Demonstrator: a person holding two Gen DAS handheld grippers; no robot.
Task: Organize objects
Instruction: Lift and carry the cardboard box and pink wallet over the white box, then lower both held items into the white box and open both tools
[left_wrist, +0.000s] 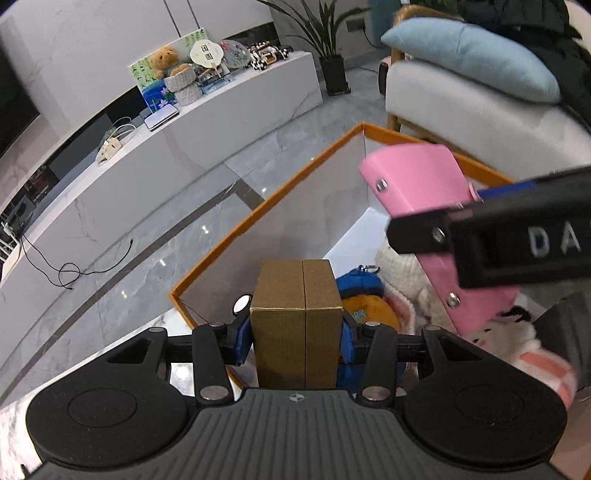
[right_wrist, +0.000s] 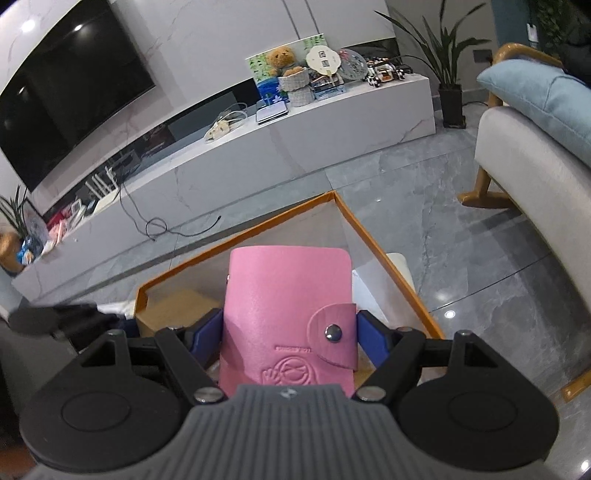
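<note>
**Both grippers loaded above the orange-rimmed box**

The left gripper (left_wrist: 295, 328) has its jaws pinching a brown cardboard box (left_wrist: 295, 317) upright by its two side faces, held over the near corner of the orange-rimmed storage box (left_wrist: 258, 214); inside that box, just past the carton, lie a blue and orange plush (left_wrist: 364, 295) and a white and pink plush (left_wrist: 509, 332); the right gripper (right_wrist: 290, 332) has its jaws clamped on a pink wallet (right_wrist: 288, 314), snap strap facing the camera, held above the same box; from the left wrist view the wallet (left_wrist: 417, 181) sits to the right of the carton, apart from it; grey marble floor (left_wrist: 129, 258) surrounds the box; a white TV bench (right_wrist: 295, 140) stands beyond.
</note>
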